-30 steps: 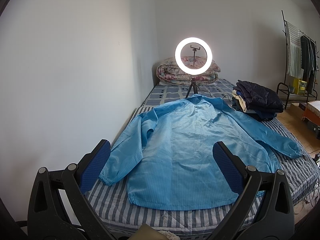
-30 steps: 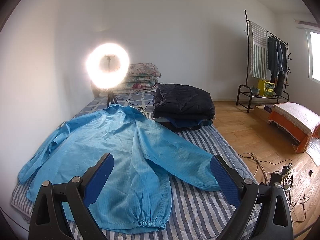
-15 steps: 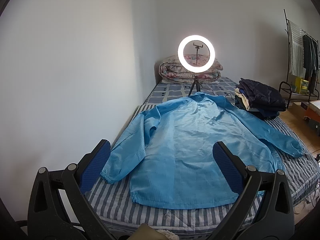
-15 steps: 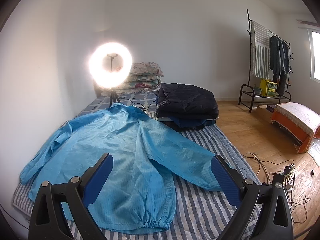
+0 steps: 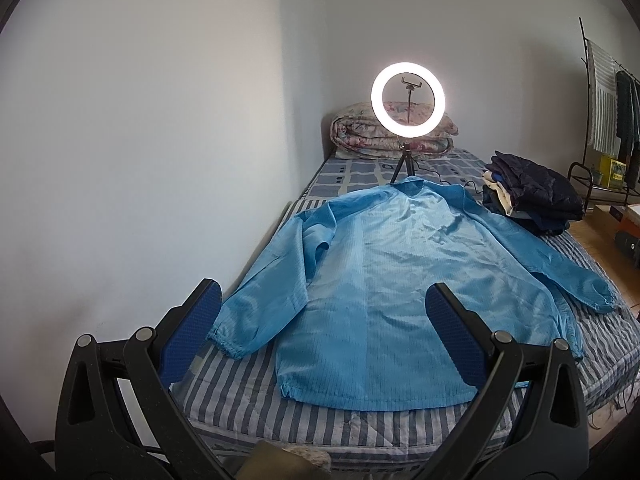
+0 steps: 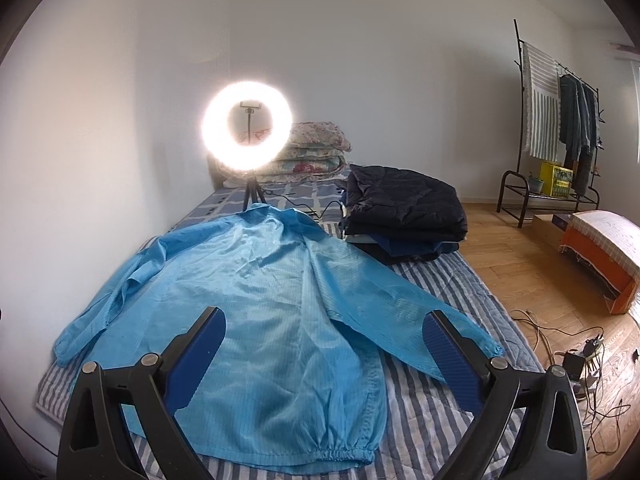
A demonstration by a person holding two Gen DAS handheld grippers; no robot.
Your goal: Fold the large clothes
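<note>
Striped bed (image 5: 344, 428): one blue jacket (image 5: 392, 280), two wide-spread grippers.

No legible text, label, brand, number or sign showing in either wrist view. Small yellow box (image 6: 556, 178) on low black rack shelf carrying dark printing, too small and blurred for reading. Remaining surfaces showing stripes, checks or floral pattern only.

Striped bed (image 6: 448, 292) bare right of jacket (image 6: 260, 300), wall (image 5: 140, 160) close left, folded pile (image 6: 404, 208) and ring light (image 6: 246, 128) beyond
</note>
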